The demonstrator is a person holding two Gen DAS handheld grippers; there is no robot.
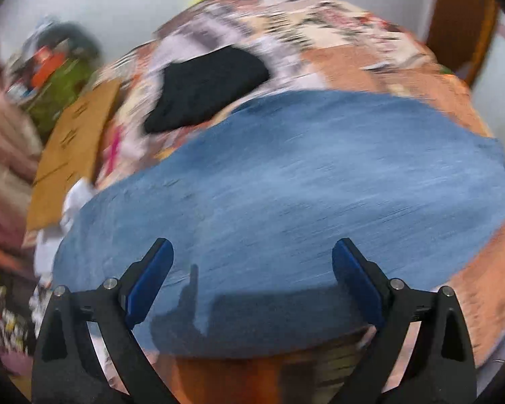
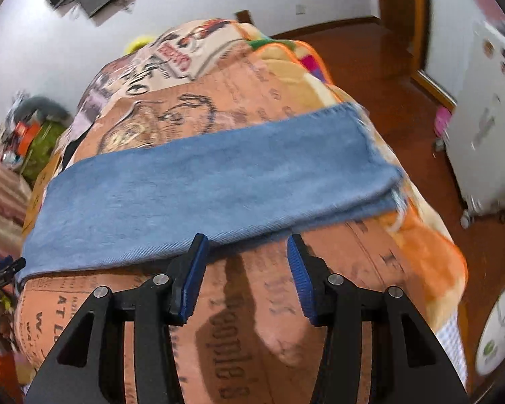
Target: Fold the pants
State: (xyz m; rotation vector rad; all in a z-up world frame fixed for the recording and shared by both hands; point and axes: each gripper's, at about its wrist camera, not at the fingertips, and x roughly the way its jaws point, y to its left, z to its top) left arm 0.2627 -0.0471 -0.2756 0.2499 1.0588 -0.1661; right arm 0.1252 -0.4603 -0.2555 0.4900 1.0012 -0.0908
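Observation:
The blue denim pants (image 1: 303,195) lie flat across a bed with a printed orange blanket (image 1: 387,70). In the right wrist view the pants (image 2: 198,185) form a long folded band, with the frayed hems at the right end. My left gripper (image 1: 252,256) is open and empty, hovering over the near edge of the denim. My right gripper (image 2: 247,242) is open and empty, just at the near edge of the pants above the blanket (image 2: 252,303). The left view is blurred by motion.
A black folded garment (image 1: 205,87) lies on the bed beyond the pants. A cardboard box (image 1: 70,155) and clutter stand left of the bed. A white cabinet (image 2: 484,141) and wooden floor (image 2: 387,77) are to the right. The left gripper's tip (image 2: 3,269) shows at the far left.

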